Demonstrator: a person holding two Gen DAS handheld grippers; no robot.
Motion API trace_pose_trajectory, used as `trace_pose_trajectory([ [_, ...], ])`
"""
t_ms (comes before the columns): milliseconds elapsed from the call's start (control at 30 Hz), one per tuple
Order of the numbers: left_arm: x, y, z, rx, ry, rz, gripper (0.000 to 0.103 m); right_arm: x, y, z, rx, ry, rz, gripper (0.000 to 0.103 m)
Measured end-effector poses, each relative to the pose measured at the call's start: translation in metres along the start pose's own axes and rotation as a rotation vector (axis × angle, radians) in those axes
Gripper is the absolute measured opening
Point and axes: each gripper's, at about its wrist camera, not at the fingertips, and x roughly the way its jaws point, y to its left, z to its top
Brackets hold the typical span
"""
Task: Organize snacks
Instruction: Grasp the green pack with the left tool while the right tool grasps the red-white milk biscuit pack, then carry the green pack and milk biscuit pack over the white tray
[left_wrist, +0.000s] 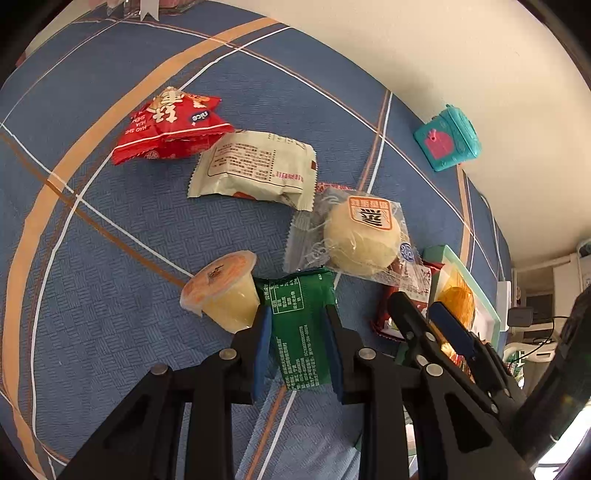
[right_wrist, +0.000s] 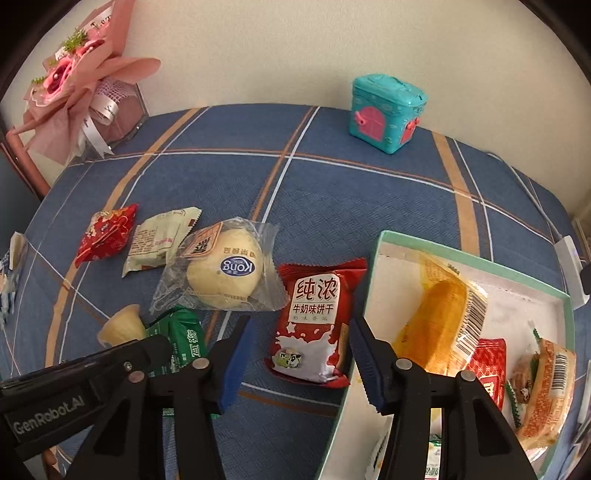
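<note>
My left gripper (left_wrist: 295, 314) has its blue pads on both sides of a green snack packet (left_wrist: 301, 325) on the blue checked cloth; I cannot tell whether they press it. The packet also shows in the right wrist view (right_wrist: 183, 341). A jelly cup (left_wrist: 225, 291) lies just left of it. My right gripper (right_wrist: 301, 341) is open around a red milk biscuit packet (right_wrist: 316, 325), which lies flat. A green-rimmed box (right_wrist: 469, 254) at the right holds a yellow cake packet (right_wrist: 439, 314) and other snacks. A wrapped pale bun (right_wrist: 225, 273), a cream packet (right_wrist: 155, 240) and a red packet (right_wrist: 105, 234) lie further back.
A teal toy box (right_wrist: 384, 110) stands at the back by the wall. A pink bouquet (right_wrist: 77, 81) sits at the back left corner. A white power strip (right_wrist: 570, 269) lies at the right edge of the cloth.
</note>
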Motion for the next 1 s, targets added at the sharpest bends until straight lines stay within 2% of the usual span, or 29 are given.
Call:
trace_pose_trajectory([
  [233, 0.006, 0.002, 0.0, -0.039, 0.02, -0.024, 0.038, 0.014, 0.004, -0.001, -0.03, 0.024, -0.015, 0.054],
  [367, 0.006, 0.006, 0.0, -0.078, 0.03, -0.053, 0.045, 0.017, 0.005, -0.002, -0.039, 0.024, -0.015, 0.045],
  [433, 0.006, 0.008, 0.0, -0.087, 0.031, -0.059, 0.051, 0.019, 0.005, -0.004, -0.035, 0.029, -0.005, 0.045],
  [833, 0.027, -0.012, -0.006, -0.02, 0.059, 0.034, 0.052, 0.011, 0.004, -0.023, 0.005, 0.073, 0.037, 0.042],
  [1000, 0.03, -0.016, -0.007, -0.009, 0.042, 0.049, 0.05, 0.004, 0.004, -0.034, 0.003, 0.089, 0.046, 0.042],
])
